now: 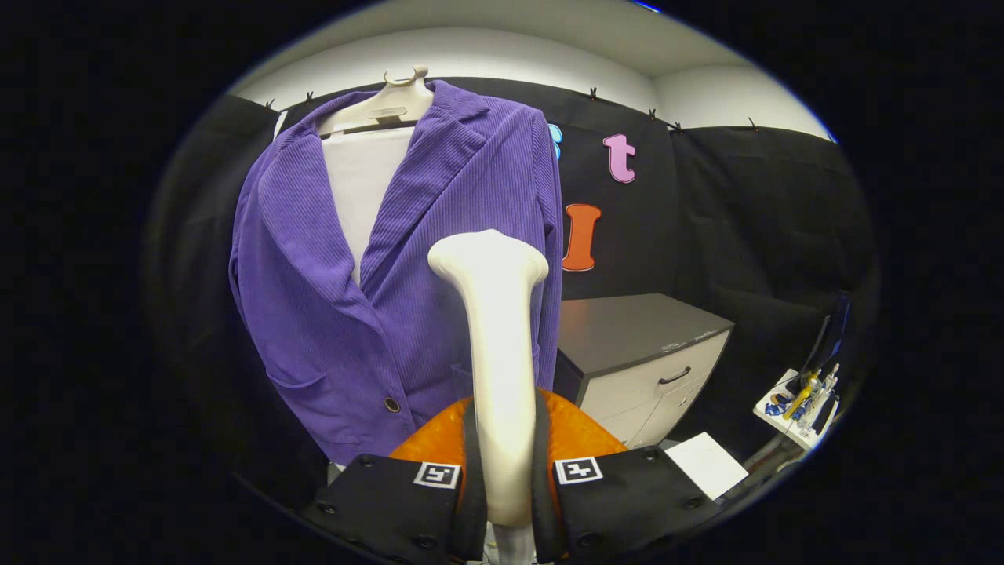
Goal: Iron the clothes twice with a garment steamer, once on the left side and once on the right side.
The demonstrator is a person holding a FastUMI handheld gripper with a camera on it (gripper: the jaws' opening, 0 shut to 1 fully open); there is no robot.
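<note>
Steamer [499,345] is locked in the gripper [502,479] right now, both black fingers [392,502] pressed against its cream handle from either side, so the grip looks solid to me. The handle runs straight up and away from the fingers, and its wide flat head sits at the far end, pointing toward the jacket [392,259]. There's an orange bulge, maybe part of the steamer, just behind the fingers, wrapped around the handle's base.

The purple corduroy jacket hangs on a pale hanger [396,98] beyond the steamer head and mostly off to the left of it. From here the head overlaps the jacket's right-hand front panel, roughly level with the lapel's lower end. Can't honestly tell if the head is touching the fabric or just hovering in front, fisheye makes depth a mess.

My guess: the next pass wants a vertical stroke along the panel, since the jacket's long axis runs top to bottom, same as the handle. The other panel lies further left, so that one needs a sideways shift.

A grey cabinet [651,353] sits off to the right, well apart from the jacket.
</note>
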